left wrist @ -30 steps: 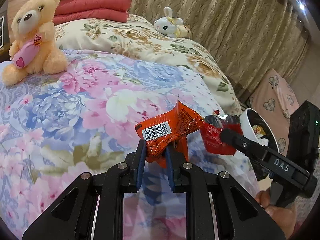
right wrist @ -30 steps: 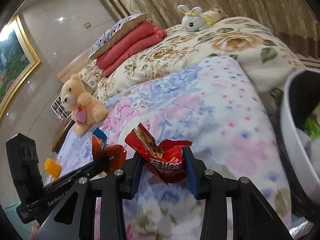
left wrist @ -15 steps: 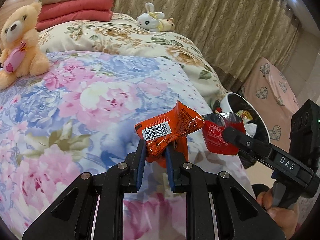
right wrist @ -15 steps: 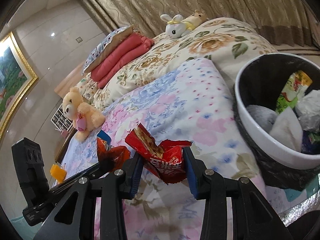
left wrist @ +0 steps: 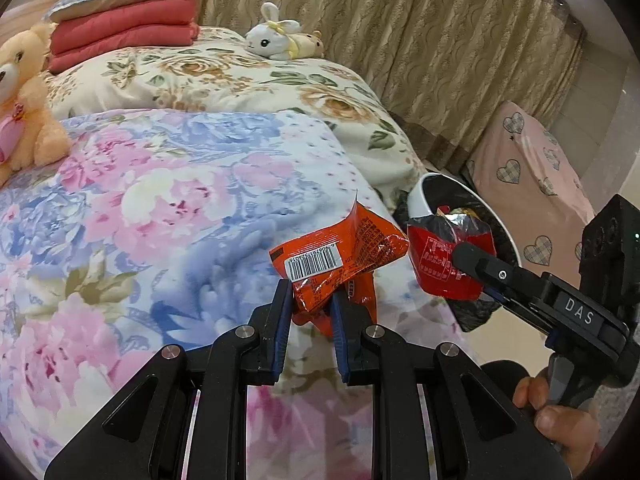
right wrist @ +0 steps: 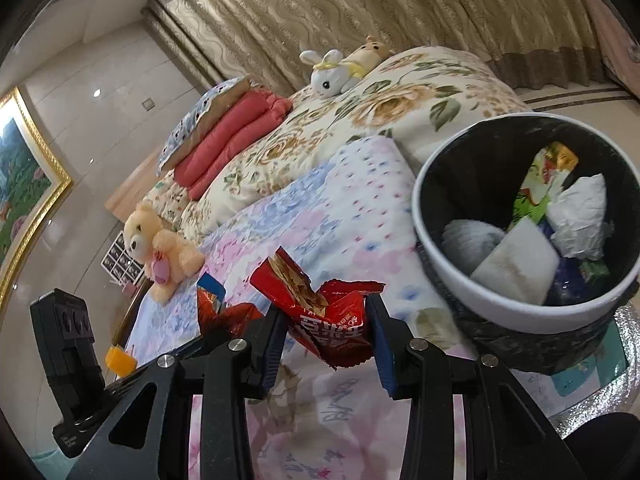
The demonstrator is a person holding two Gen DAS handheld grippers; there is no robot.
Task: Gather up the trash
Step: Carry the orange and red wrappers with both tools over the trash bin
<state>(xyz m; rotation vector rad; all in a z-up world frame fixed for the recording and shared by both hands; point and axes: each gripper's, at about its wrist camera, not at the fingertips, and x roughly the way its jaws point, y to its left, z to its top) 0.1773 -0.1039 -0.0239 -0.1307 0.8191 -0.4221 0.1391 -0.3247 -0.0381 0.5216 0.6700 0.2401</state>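
My left gripper (left wrist: 310, 300) is shut on an orange snack wrapper (left wrist: 340, 252) with a barcode label, held above the bed's right edge. My right gripper (right wrist: 326, 320) is shut on a crumpled red snack wrapper (right wrist: 324, 316); it also shows in the left wrist view (left wrist: 444, 260), just in front of the bin. The white trash bin (right wrist: 440, 248) with a black liner stands on the floor beside the bed, to the right of the red wrapper. It holds several pieces of trash. In the left wrist view its rim (left wrist: 418, 200) shows behind the red wrapper.
A floral quilt (left wrist: 160, 220) covers the bed. A peach teddy bear (right wrist: 160, 248) sits at the left. A white bunny toy (left wrist: 276, 40) and folded red blankets (left wrist: 124, 36) lie near the curtain. A pink heart-patterned cover (left wrist: 532, 184) stands past the bin. An orange object (right wrist: 118, 360) lies far left.
Both grippers have moved right toward the bin with their wrappers. The bin now fills more of the right wrist view and its contents show.
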